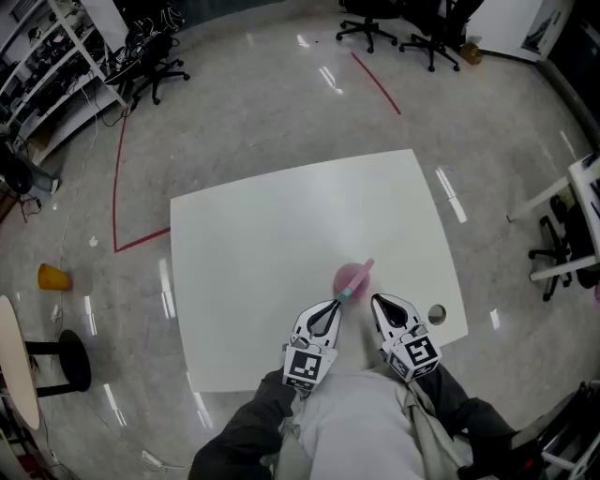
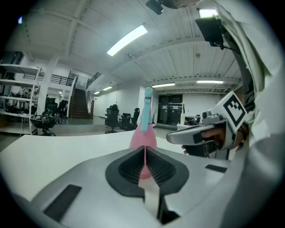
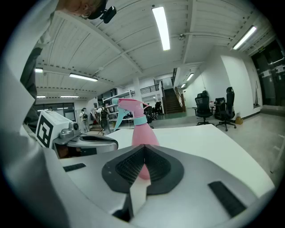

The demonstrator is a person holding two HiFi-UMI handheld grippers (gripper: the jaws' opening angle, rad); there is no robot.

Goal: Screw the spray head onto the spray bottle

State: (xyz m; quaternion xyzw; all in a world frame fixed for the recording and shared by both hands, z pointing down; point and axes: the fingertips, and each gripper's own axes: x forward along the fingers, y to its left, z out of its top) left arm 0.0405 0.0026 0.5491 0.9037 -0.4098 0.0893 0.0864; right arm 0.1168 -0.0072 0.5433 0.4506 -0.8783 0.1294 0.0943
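Looks like a big open office-slash-lab: rolling office chairs (image 1: 375, 28), metal shelving (image 1: 52, 66) stuffed with gear, red tape lines (image 1: 119, 178) on a shiny floor (image 1: 244, 112).

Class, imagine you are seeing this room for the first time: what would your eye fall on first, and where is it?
The pink plastic spray bottle catches the eye first, standing upright near the person's edge of the plain white square table. Next come the left gripper and the right gripper, which point at the bottle from the person's side. Both are shut and hold nothing.
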